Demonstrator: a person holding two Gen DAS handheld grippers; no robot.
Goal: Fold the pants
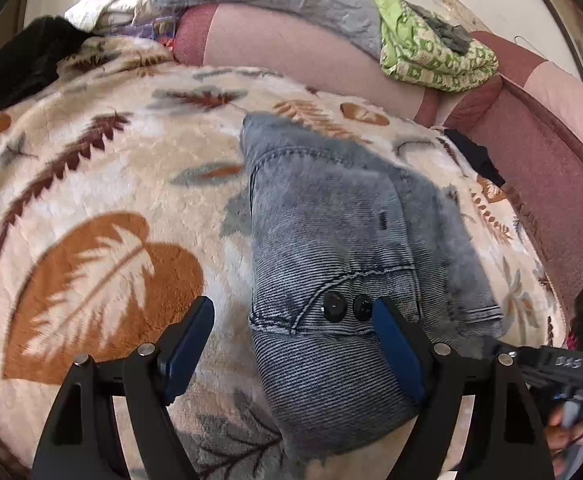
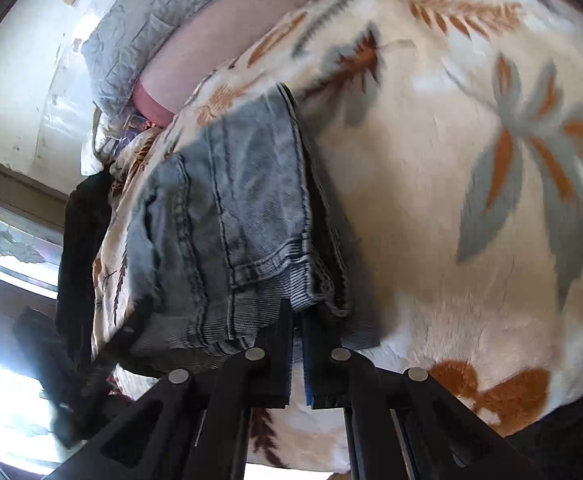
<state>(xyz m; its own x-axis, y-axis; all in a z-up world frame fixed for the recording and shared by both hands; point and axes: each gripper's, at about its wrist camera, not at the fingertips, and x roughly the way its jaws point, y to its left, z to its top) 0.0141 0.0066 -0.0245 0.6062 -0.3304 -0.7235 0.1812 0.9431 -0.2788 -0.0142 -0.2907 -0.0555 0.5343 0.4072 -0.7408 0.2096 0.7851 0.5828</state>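
In the left wrist view the pants (image 1: pixel 331 248) lie on the blanket (image 1: pixel 111 184) at frame centre, a sofa back (image 1: pixel 291 52) behind them (a folded cloth (image 1: pixel 431 52) on it, upper right).

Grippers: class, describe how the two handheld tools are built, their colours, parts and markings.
The left gripper has black angular linkage arms, silver pivot pins and blue pads. The right gripper matches: black arms, silver pins, a blue pad edge. Seen from the left, its black body carries white characters.
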